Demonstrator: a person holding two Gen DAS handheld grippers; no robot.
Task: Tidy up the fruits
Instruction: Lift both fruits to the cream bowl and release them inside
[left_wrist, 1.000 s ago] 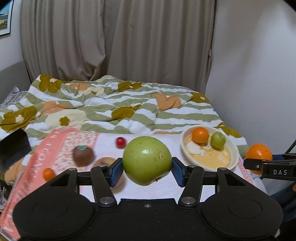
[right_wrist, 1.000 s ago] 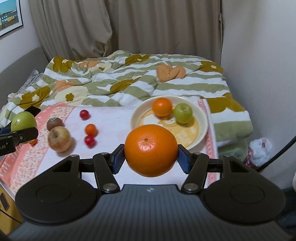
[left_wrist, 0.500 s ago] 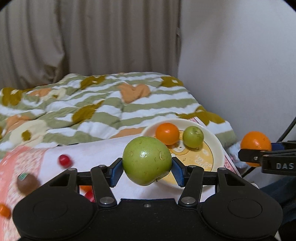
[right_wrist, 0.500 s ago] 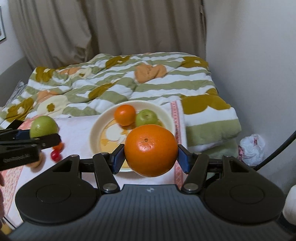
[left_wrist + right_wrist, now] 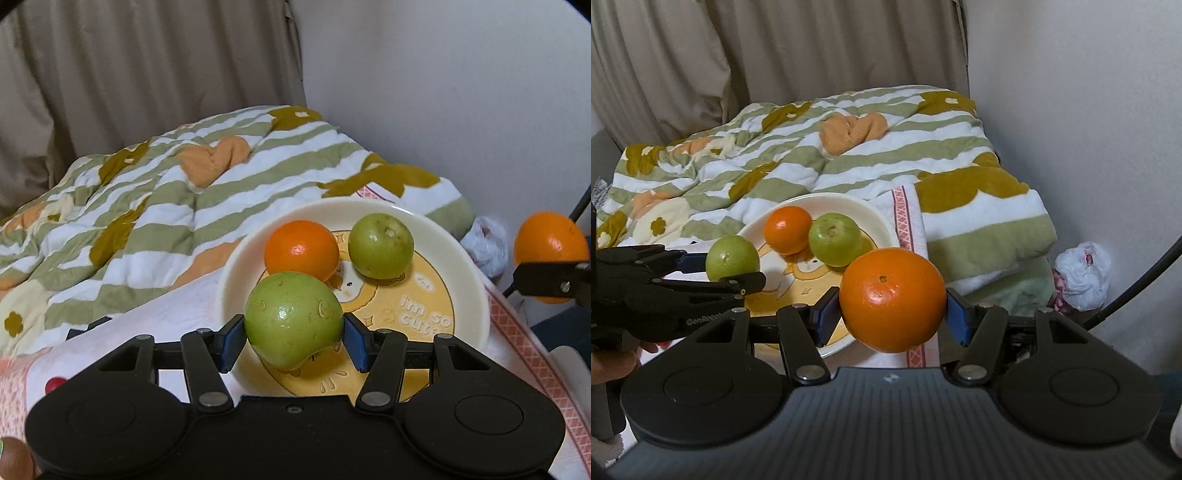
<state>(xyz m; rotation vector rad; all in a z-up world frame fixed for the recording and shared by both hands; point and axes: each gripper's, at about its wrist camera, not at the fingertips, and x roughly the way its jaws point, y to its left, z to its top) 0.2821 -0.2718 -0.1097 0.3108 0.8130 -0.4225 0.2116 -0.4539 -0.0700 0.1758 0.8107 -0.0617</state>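
A striped quilt (image 5: 155, 206) fills the left and centre of my left view. Right of centre lies the cream plate (image 5: 469, 258), carrying a small orange (image 5: 301, 249) and a small green apple (image 5: 380, 245). My left gripper (image 5: 293, 334) pinches a green apple (image 5: 291, 319) over the plate's near edge. My right gripper (image 5: 892, 312) pinches a big orange (image 5: 892, 299) by the plate's right edge.

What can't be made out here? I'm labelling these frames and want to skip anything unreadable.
- Plate print, left wrist view: the held apple and left gripper cover part of the wording.
- Brown fruit, left wrist view: cut off by the corner, kind unclear.
- Red fruit, left wrist view: mostly behind the gripper.
- Plate's near rim, right wrist view: behind the held orange and right gripper.
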